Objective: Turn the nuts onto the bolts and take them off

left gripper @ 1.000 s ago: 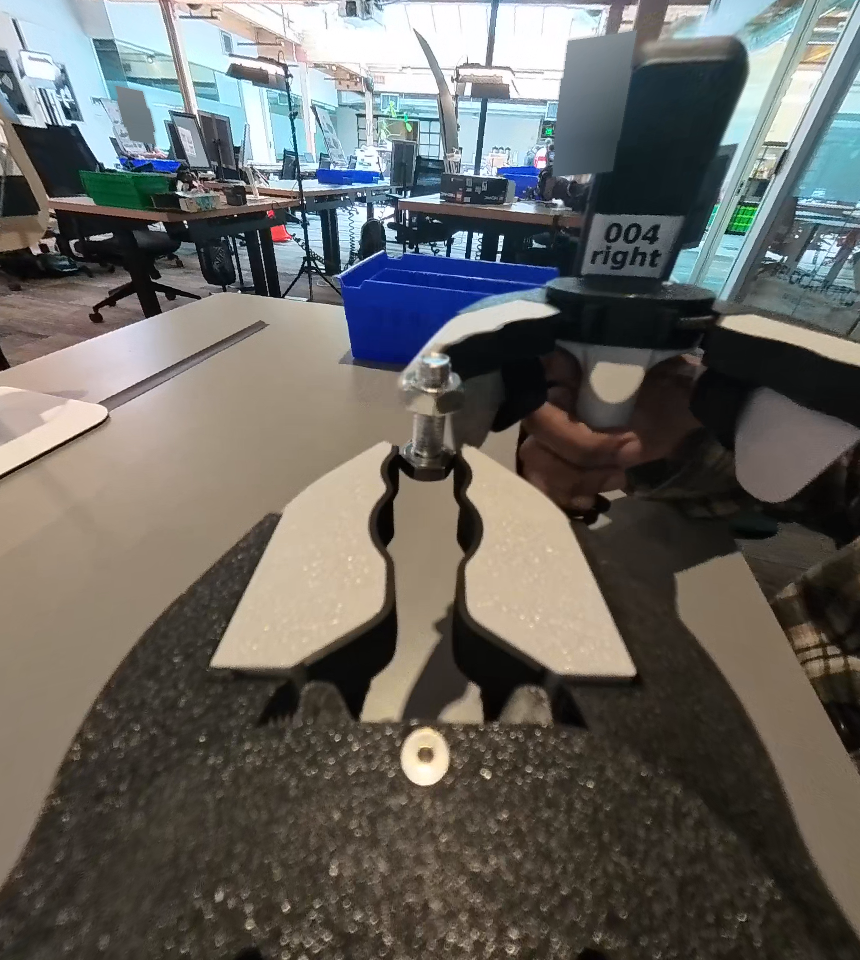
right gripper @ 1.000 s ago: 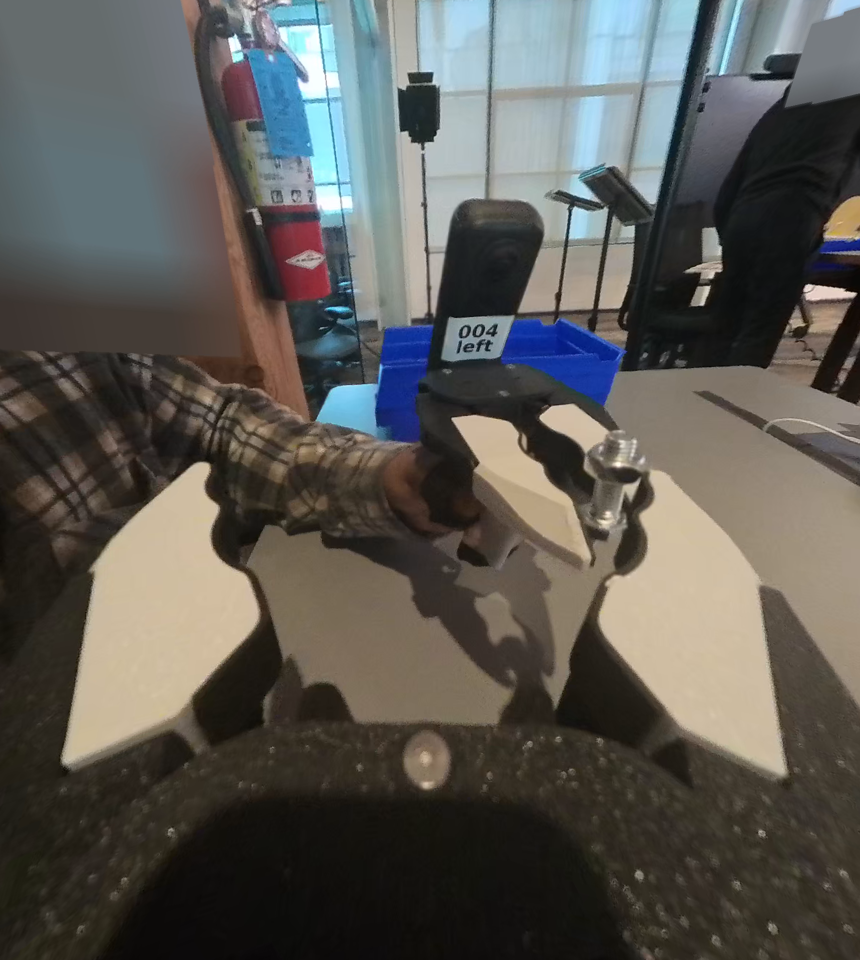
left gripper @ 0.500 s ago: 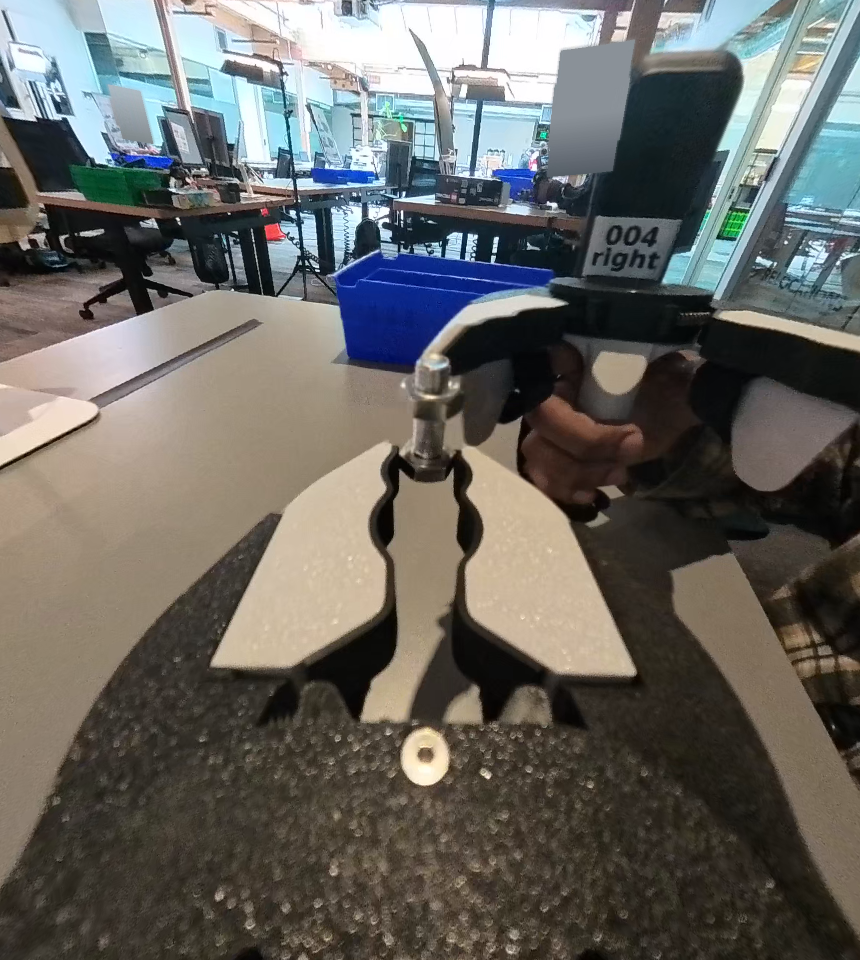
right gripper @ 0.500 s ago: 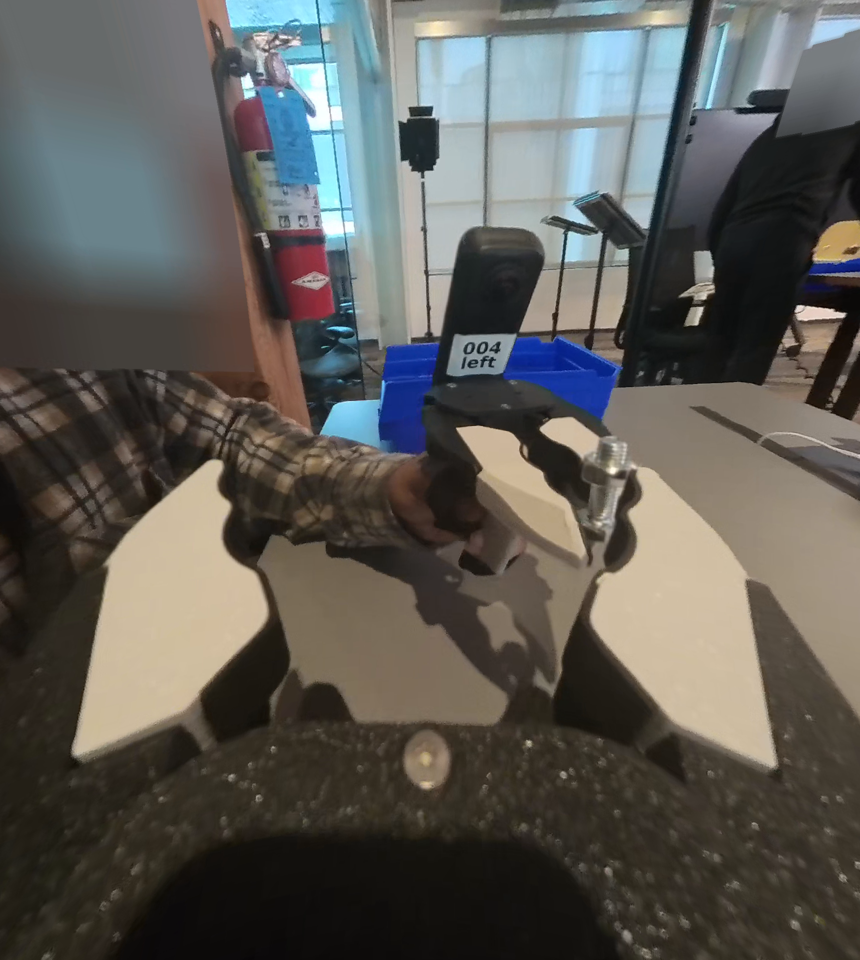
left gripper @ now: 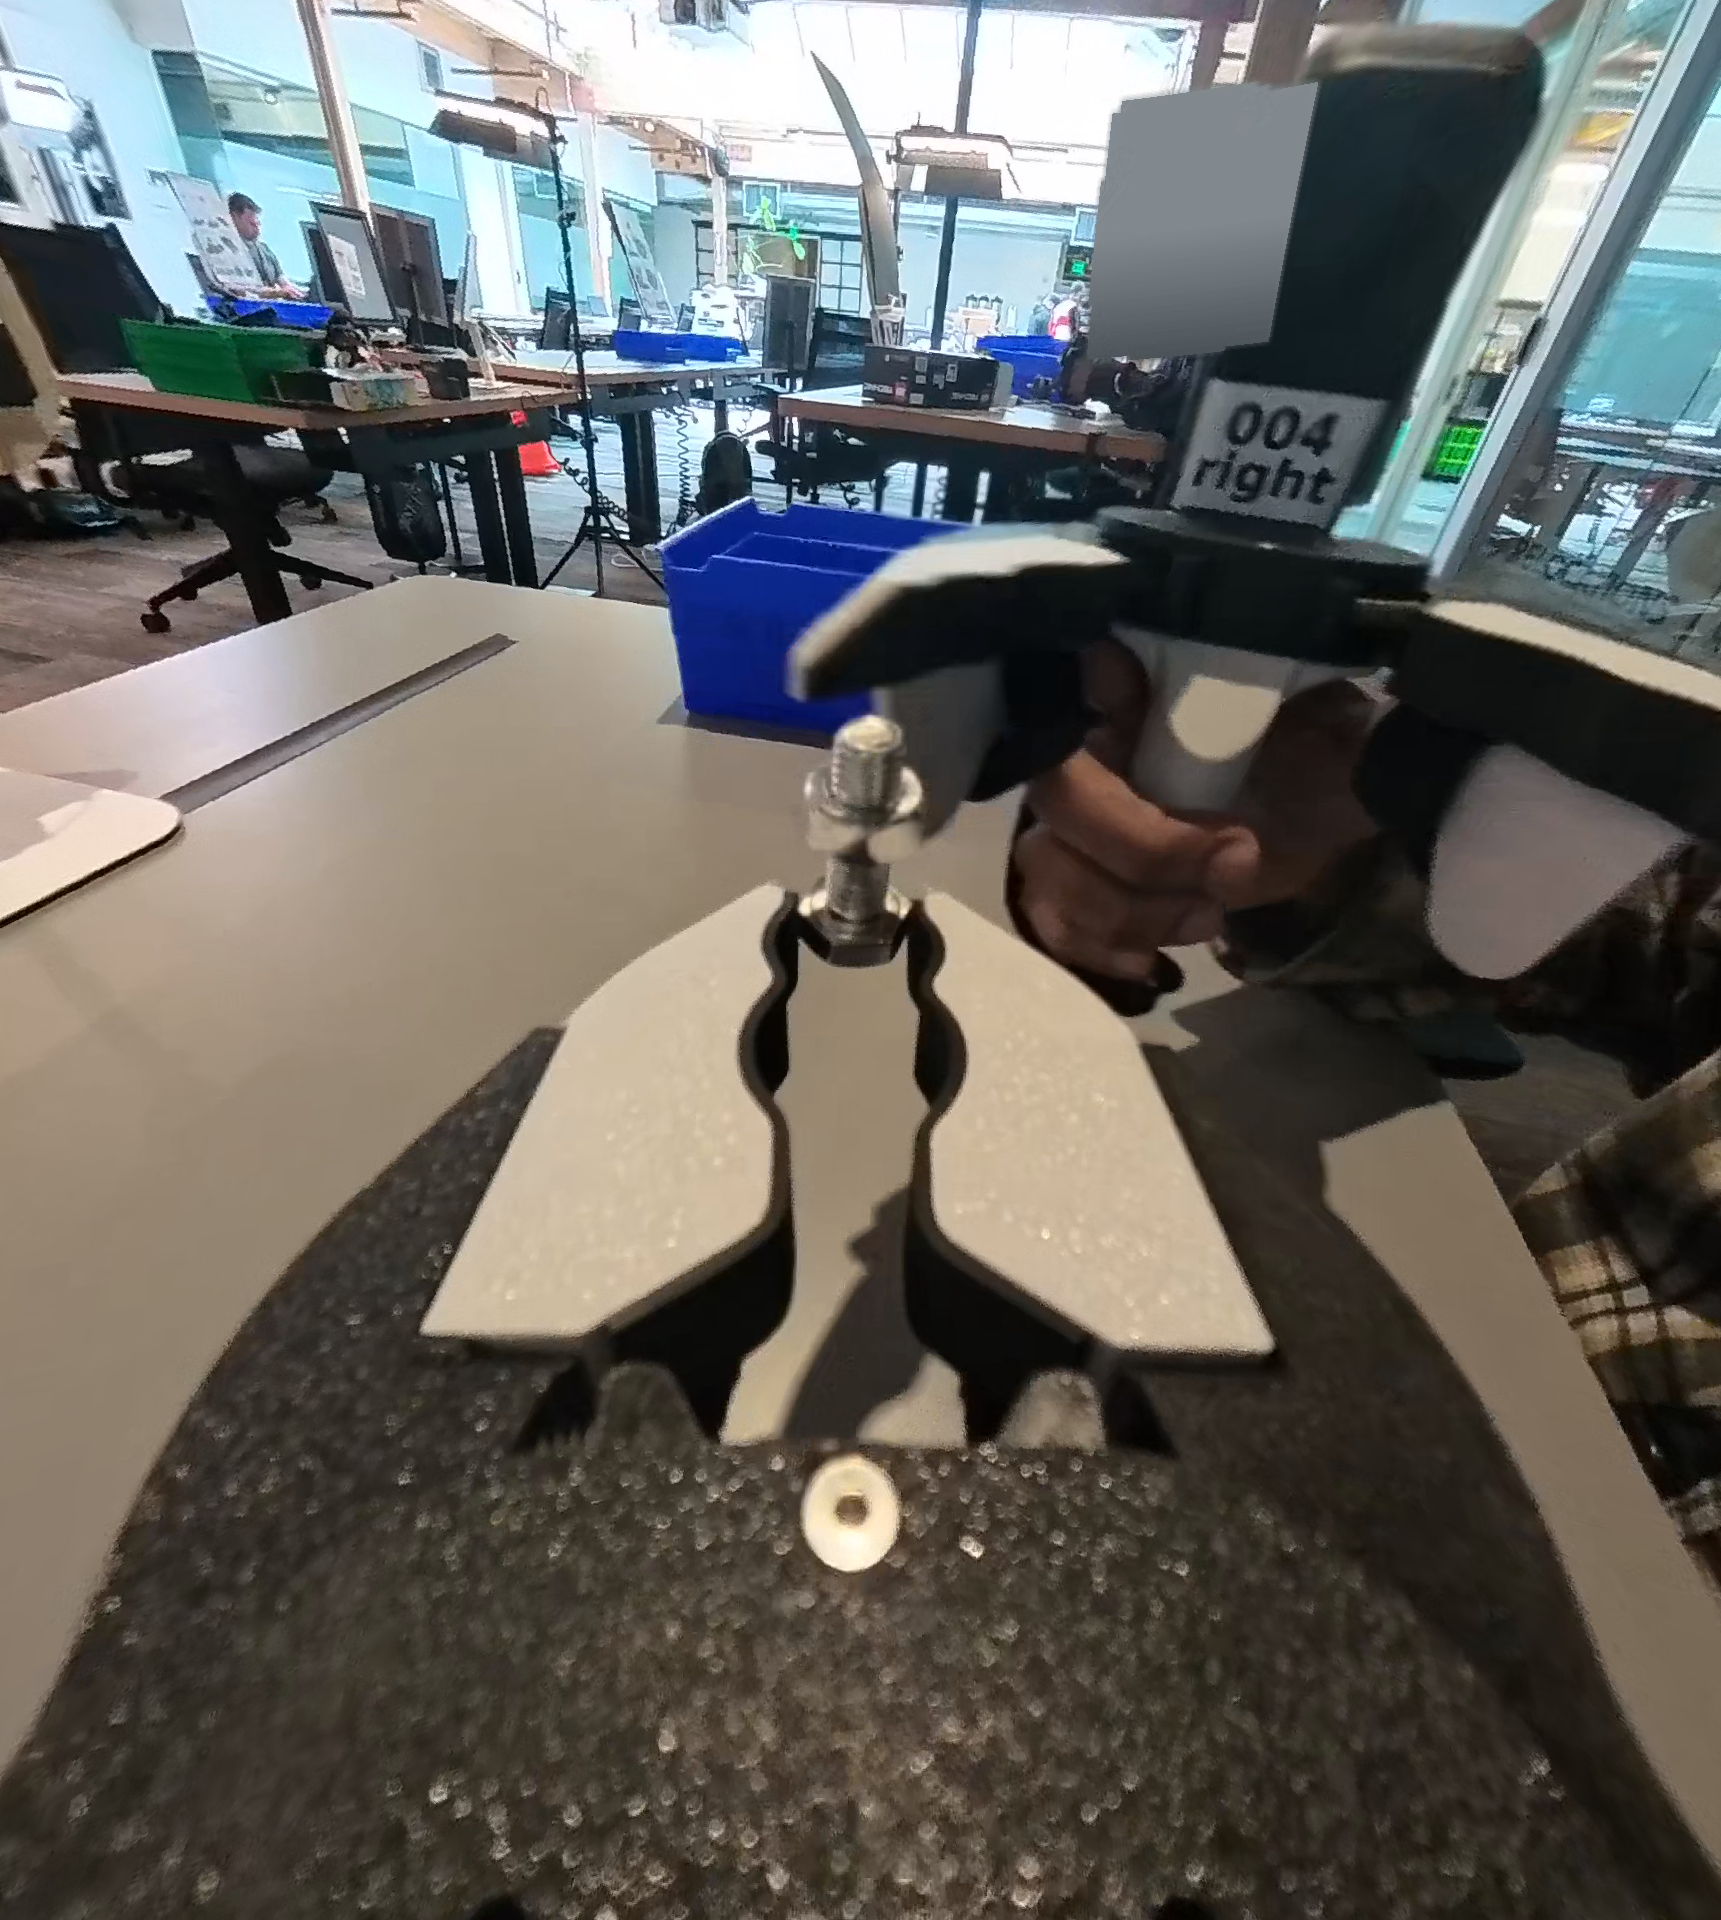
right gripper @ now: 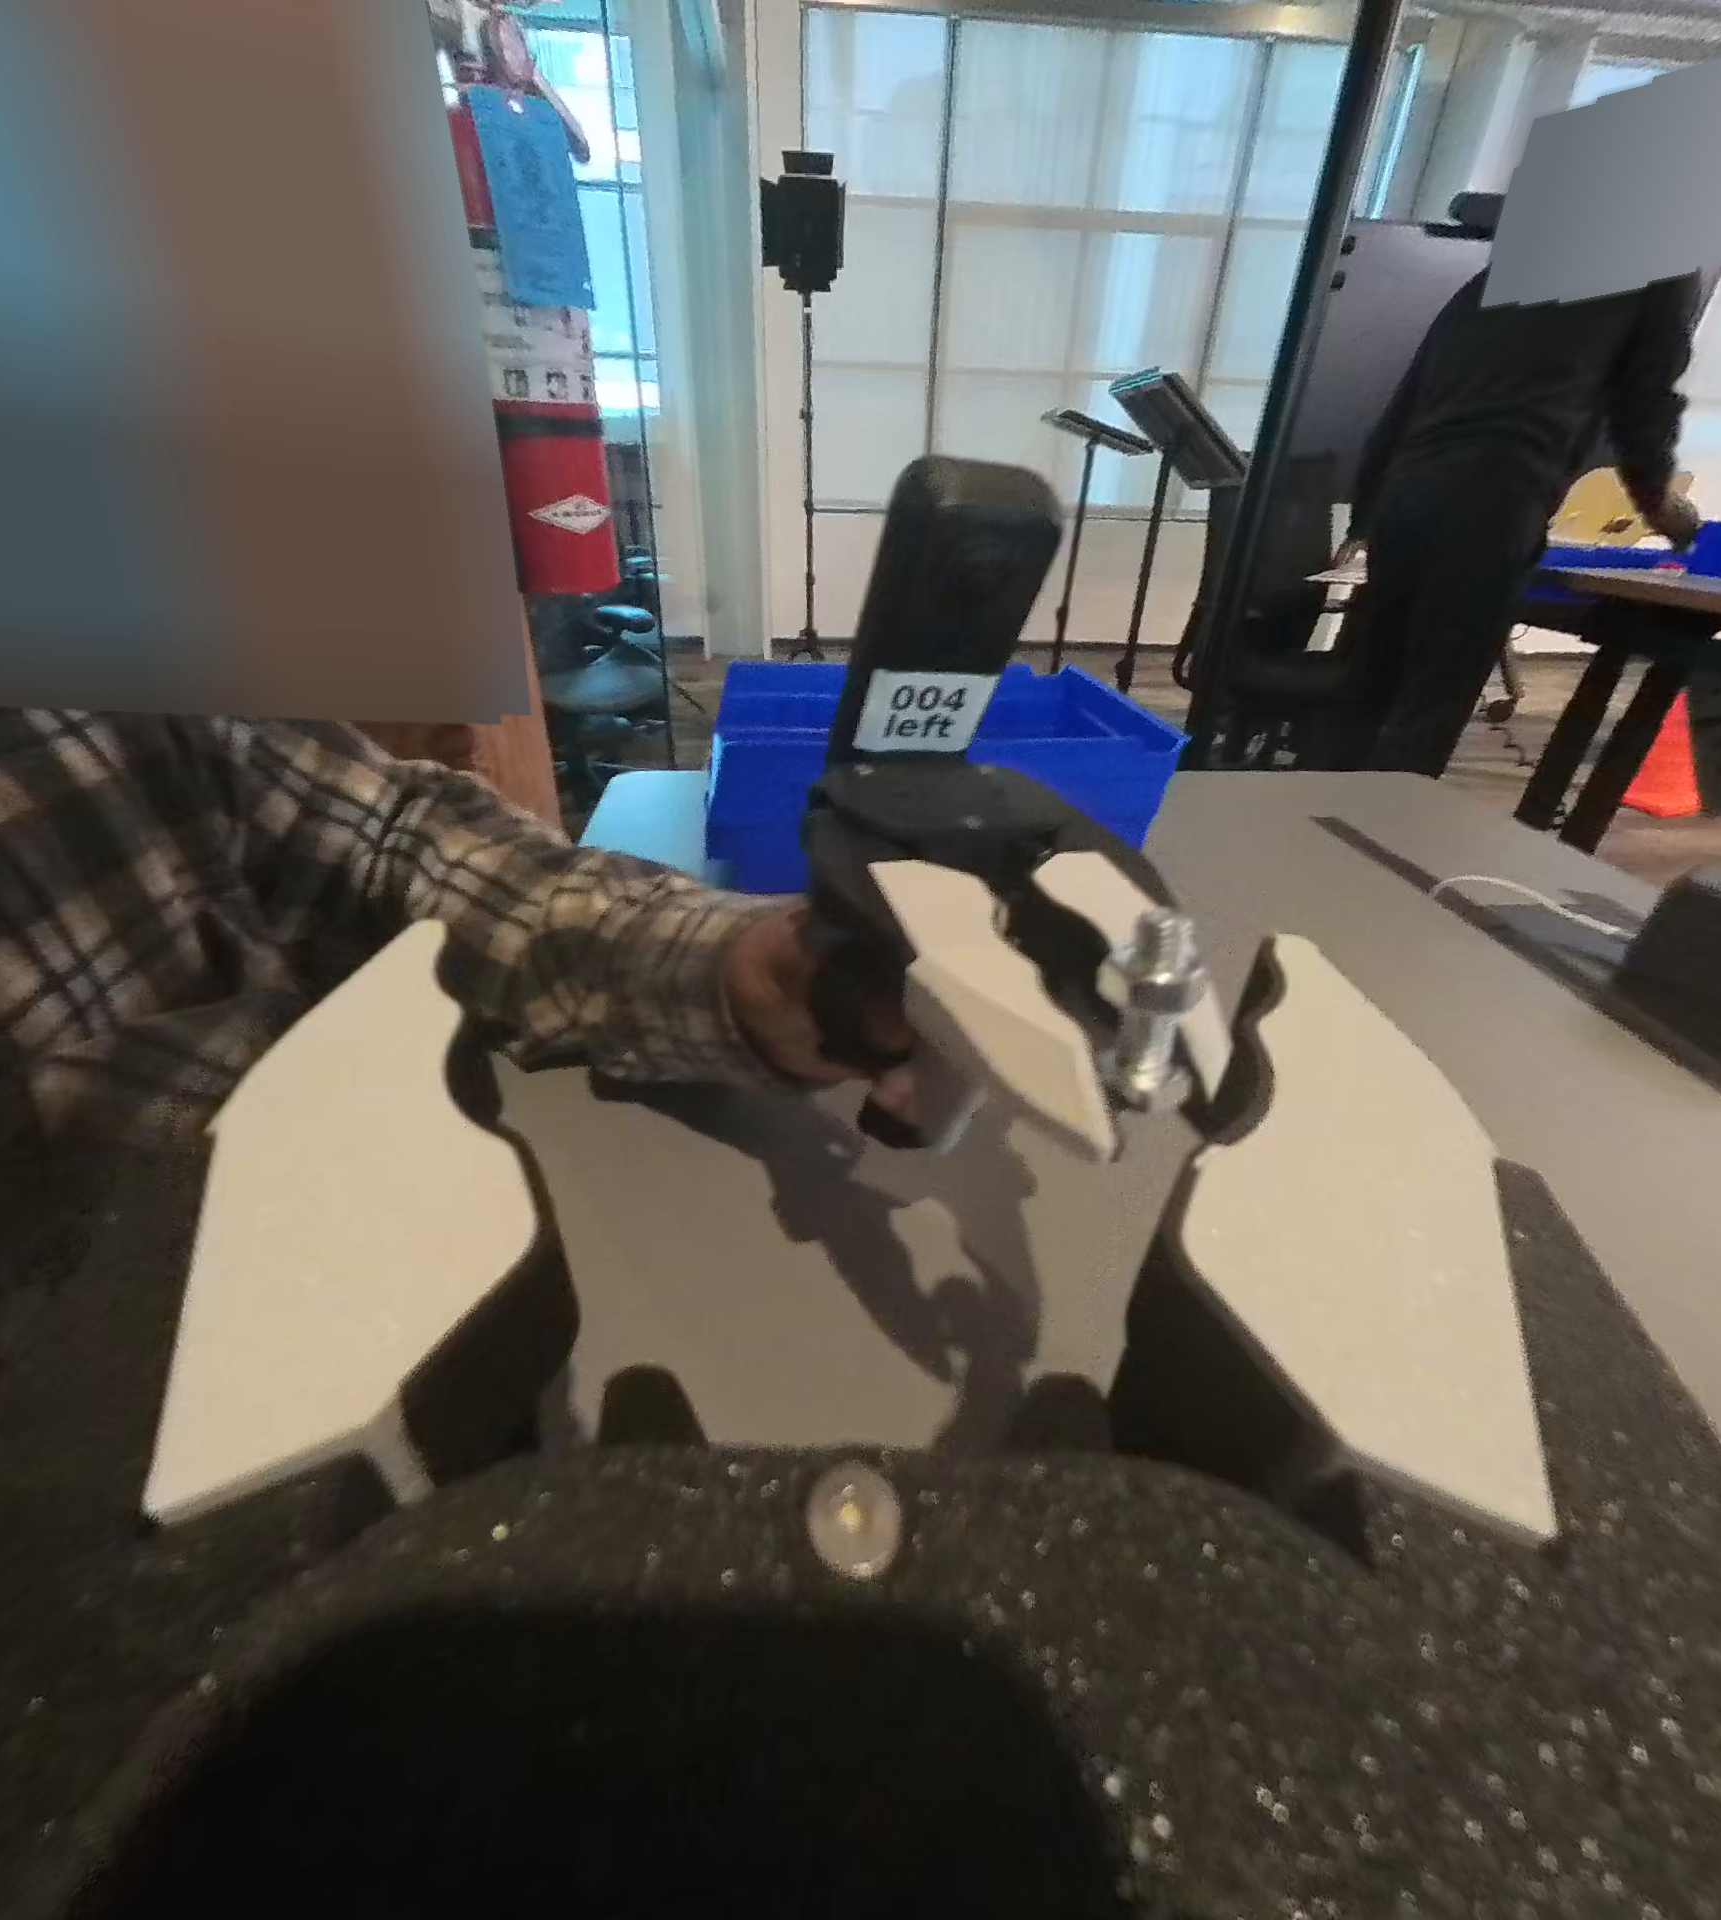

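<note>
The bolt [left gripper: 854, 914] is pinched upright by its head in the left claw [left gripper: 851, 935] above the surface [left gripper: 336, 935]. The nut [left gripper: 861, 816] should be enclosed squarely by the spread right claw [right gripper: 856, 997] before turning. Just beyond, a blue bin [left gripper: 773, 634] is set, clear of the work.

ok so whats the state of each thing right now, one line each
left gripper: shut on the bolt's head
bolt: upright, off the table
nut: threaded on, near the bolt's top
right gripper: open, not gripping the nut
blue bin: on the table, contents hidden
</note>
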`<state>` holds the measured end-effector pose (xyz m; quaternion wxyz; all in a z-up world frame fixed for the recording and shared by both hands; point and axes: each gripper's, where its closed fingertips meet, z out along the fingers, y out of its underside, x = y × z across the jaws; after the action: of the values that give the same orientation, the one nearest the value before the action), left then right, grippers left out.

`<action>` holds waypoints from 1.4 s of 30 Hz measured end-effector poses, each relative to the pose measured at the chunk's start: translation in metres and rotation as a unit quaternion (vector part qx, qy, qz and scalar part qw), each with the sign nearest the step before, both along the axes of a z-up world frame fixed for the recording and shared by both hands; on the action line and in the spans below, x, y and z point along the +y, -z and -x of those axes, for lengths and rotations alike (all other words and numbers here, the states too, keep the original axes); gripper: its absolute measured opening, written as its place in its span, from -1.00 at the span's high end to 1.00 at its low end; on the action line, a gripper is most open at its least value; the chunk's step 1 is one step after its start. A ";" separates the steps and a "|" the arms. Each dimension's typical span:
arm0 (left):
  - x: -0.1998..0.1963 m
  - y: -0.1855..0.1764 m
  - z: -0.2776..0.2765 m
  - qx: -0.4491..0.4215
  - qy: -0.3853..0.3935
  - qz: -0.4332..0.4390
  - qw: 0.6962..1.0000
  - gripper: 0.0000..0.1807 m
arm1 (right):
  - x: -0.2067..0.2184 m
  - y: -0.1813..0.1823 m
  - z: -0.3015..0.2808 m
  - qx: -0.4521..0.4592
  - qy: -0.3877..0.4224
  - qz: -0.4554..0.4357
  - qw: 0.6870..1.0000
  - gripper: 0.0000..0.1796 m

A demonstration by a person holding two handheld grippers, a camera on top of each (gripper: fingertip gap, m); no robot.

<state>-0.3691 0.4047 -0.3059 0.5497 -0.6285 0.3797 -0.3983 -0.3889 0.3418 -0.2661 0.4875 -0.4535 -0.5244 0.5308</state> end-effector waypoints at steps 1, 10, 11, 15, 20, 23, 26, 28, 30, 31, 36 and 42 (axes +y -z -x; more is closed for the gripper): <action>-0.001 0.000 -0.002 0.000 0.003 -0.001 1.000 0.79 | 0.004 -0.002 0.004 0.001 -0.003 -0.002 1.000 -0.49; 0.003 0.004 0.001 0.003 -0.003 0.012 1.000 0.79 | -0.009 0.015 -0.006 -0.017 -0.012 0.007 1.000 -0.44; 0.003 0.005 0.000 0.005 -0.001 0.016 1.000 0.79 | -0.005 0.013 -0.009 -0.014 0.000 0.010 1.000 -0.45; -0.001 0.007 -0.005 0.008 0.008 0.015 1.000 0.79 | 0.009 0.006 0.006 -0.010 -0.004 0.000 1.000 -0.50; 0.001 0.004 -0.003 0.003 0.003 0.015 1.000 0.79 | -0.003 0.022 0.012 -0.046 -0.025 0.009 0.999 -0.57; 0.003 0.007 -0.001 0.004 0.003 0.022 1.000 0.79 | -0.007 0.018 -0.008 -0.025 0.001 0.002 1.000 -0.47; 0.002 0.009 -0.003 0.006 0.008 0.024 1.000 0.79 | 0.003 0.007 -0.005 -0.014 0.016 -0.011 1.000 -0.50; 0.000 0.007 -0.004 0.005 0.009 0.020 1.000 0.79 | 0.006 0.003 0.007 -0.010 0.004 -0.013 1.000 -0.51; -0.001 0.004 -0.004 0.002 0.008 0.013 1.000 0.79 | 0.006 0.011 0.018 -0.023 -0.014 -0.003 1.000 -0.53; 0.000 0.003 -0.003 0.001 0.005 0.012 1.000 0.79 | 0.002 0.016 0.020 -0.032 -0.027 0.008 0.999 -0.52; 0.003 0.006 0.000 0.006 0.002 0.024 1.000 0.79 | -0.012 0.015 -0.008 -0.023 0.008 -0.008 1.000 -0.46; -0.002 0.008 -0.005 0.014 0.011 0.024 1.000 0.79 | 0.009 -0.010 -0.010 -0.017 0.023 -0.019 0.999 -0.19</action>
<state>-0.3637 0.4032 -0.3136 0.5250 -0.6428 0.3843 -0.4044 -0.3786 0.3508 -0.2561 0.4991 -0.4650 -0.5322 0.5014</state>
